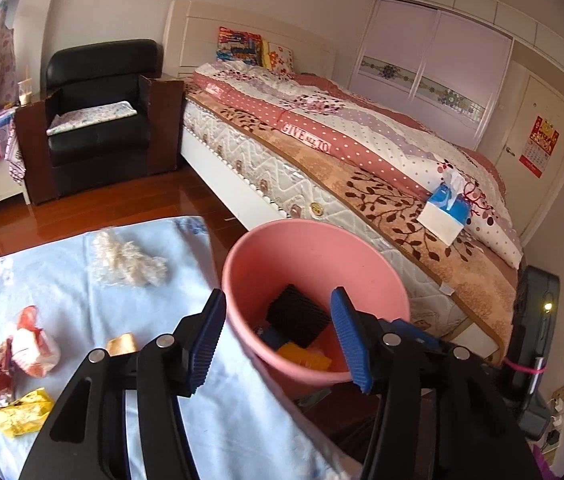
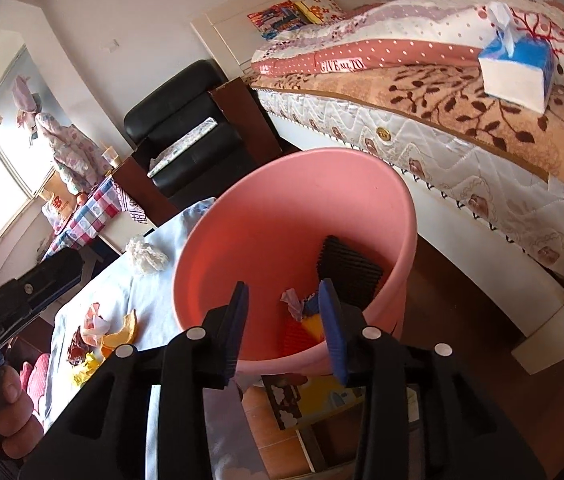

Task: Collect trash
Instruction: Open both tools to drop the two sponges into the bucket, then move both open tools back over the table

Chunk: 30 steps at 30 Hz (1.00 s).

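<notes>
Left gripper [image 1: 278, 340] points downward, jaws wide and empty — right gripper [image 2: 283, 328] likewise, jaws parted less.

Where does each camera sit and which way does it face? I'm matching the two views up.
Left wrist: on the left gripper, jaws open, angled down at the pink bin and bed.
Right wrist: on the right gripper, open over the bin; a hand shows lower left.
Shared: bin, bed, tissue box, black armchair.
</notes>
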Each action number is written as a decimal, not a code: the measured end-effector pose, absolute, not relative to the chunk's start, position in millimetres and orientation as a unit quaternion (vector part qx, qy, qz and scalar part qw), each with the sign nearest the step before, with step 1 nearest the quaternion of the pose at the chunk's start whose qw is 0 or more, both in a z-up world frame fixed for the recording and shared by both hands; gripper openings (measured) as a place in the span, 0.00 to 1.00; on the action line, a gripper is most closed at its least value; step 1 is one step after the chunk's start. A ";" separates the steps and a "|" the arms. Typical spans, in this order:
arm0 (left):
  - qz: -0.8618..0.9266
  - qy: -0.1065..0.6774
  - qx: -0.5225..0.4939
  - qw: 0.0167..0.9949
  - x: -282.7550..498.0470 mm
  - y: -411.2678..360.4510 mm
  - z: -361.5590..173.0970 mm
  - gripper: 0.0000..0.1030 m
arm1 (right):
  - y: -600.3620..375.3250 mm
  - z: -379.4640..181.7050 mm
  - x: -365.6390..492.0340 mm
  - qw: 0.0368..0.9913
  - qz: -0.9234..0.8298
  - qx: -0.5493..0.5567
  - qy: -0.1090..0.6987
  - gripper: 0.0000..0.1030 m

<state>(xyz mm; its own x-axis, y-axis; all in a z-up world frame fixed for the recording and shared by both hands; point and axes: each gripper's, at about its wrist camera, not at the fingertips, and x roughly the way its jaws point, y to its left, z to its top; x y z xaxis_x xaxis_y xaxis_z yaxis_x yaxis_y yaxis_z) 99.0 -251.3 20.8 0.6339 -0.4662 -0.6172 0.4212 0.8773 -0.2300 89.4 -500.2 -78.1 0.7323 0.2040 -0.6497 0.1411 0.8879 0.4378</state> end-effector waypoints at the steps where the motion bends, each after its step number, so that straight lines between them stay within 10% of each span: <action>1: -0.242 0.349 -0.032 0.905 97.4 -247.5 20.9 0.52 | -498.4 -76.2 88.5 0.902 0.019 0.233 0.363 0.36; 30: -0.017 0.306 -0.054 0.950 38.1 -36.7 23.2 0.52 | -394.2 -46.8 68.9 0.920 0.103 0.161 0.343 0.36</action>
<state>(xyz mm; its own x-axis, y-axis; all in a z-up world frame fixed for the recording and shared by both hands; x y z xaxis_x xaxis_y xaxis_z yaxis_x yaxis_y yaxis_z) 38.1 -36.7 23.2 0.8125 -0.0660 -0.5792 -0.0005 0.9935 -0.1139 68.9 -394.2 -46.8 0.7428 0.2997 -0.5986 -0.0790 0.9272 0.3661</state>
